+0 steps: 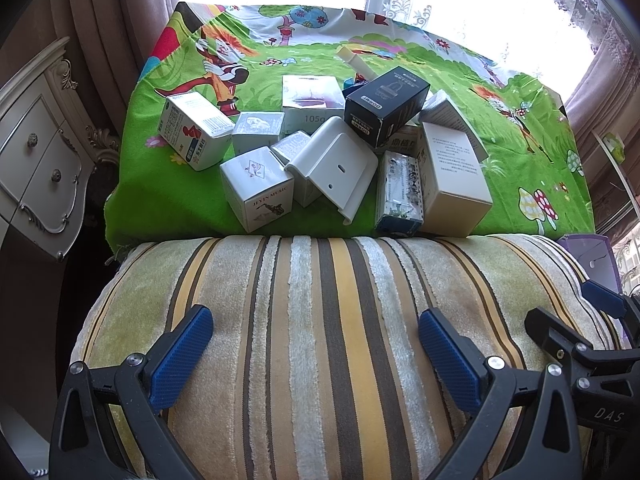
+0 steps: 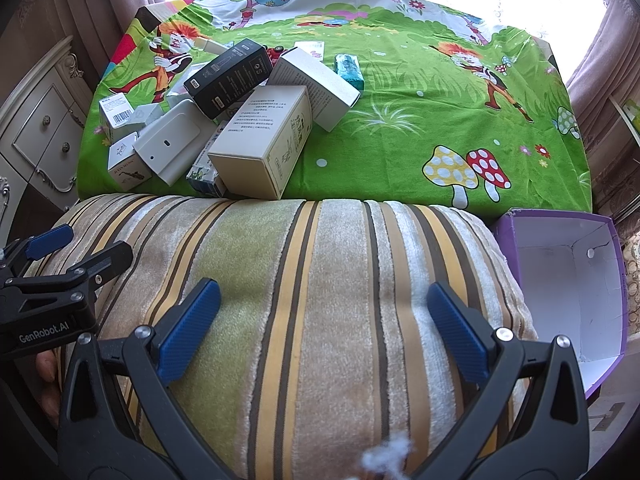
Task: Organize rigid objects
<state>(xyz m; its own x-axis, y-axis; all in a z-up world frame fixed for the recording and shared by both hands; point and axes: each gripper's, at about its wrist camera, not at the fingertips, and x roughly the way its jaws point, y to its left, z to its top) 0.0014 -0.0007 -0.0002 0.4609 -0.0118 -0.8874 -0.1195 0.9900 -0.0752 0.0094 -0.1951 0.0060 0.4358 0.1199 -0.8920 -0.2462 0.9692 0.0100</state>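
Note:
A heap of small boxes lies on a green cartoon cloth [image 1: 168,196] [image 2: 400,152]. It includes a black box [image 1: 386,106] [image 2: 230,76], a white plastic stand [image 1: 334,162] [image 2: 170,142], a beige box [image 1: 454,174] [image 2: 260,146], a white cube box [image 1: 256,188] and a teal box [image 2: 349,70]. An open purple box [image 2: 568,284] stands at the right. My left gripper [image 1: 314,354] and right gripper [image 2: 324,330] are open and empty, hovering over a striped cushion [image 1: 320,320] [image 2: 320,280], well short of the heap.
A cream carved cabinet [image 1: 36,152] [image 2: 36,132] stands at the left. Curtains and a bright window are behind the cloth. The right gripper shows at the left wrist view's right edge [image 1: 600,344]; the left gripper shows at the right wrist view's left edge [image 2: 52,276].

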